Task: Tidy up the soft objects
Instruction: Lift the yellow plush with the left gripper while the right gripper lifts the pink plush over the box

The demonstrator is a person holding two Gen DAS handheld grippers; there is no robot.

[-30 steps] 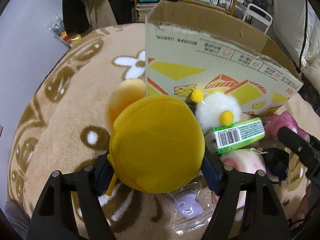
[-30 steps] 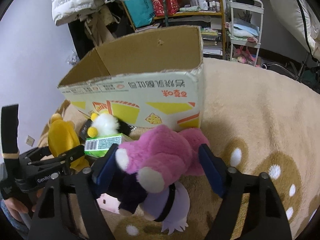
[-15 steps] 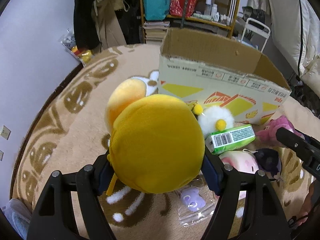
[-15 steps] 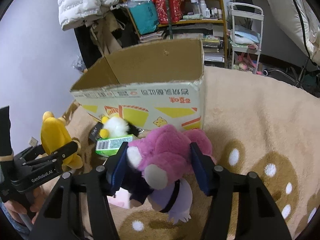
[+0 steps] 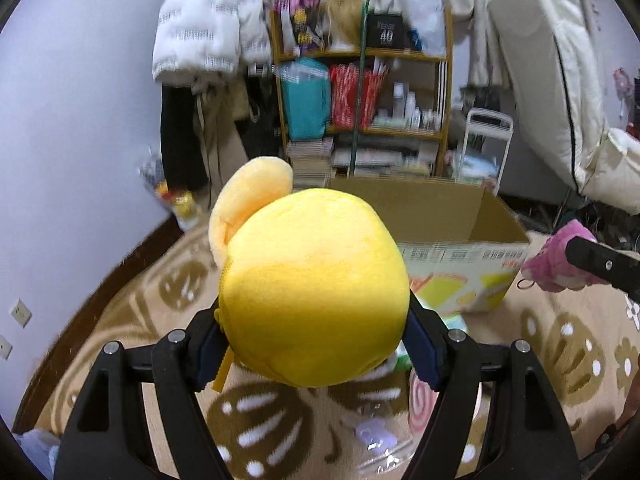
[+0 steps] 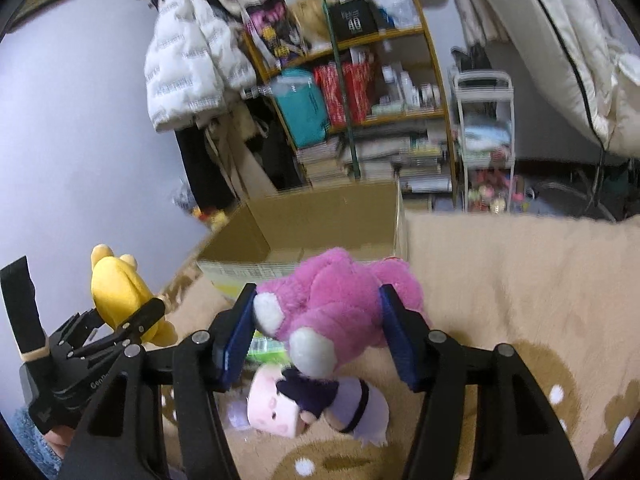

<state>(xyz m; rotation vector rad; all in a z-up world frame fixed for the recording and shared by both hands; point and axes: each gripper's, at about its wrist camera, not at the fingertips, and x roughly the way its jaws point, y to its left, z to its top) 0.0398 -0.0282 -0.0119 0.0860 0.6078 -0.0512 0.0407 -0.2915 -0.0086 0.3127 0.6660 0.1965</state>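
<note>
- The left gripper [image 5: 314,344] is clamped on the yellow plush toy [image 5: 316,288]. Compared with a second ago, the toy sits higher: the open cardboard box [image 5: 432,216] then rose above it and now lies below and behind it.
- The right gripper [image 6: 316,336] grasps the pink plush toy [image 6: 340,300]. Its jaws closed in during the last second and now press both flanks; the toy is clear of the rug [image 6: 520,280].
- Both toys are airborne near the box rim. Judgement: the lift is complete and transfer over the opening comes next.
- The box interior is mostly hidden behind the toys.
- The pink-faced doll [image 6: 280,404] beneath is partly covered; the green carton [image 6: 266,346] is largely hidden. The background is motion-blurred.
</note>
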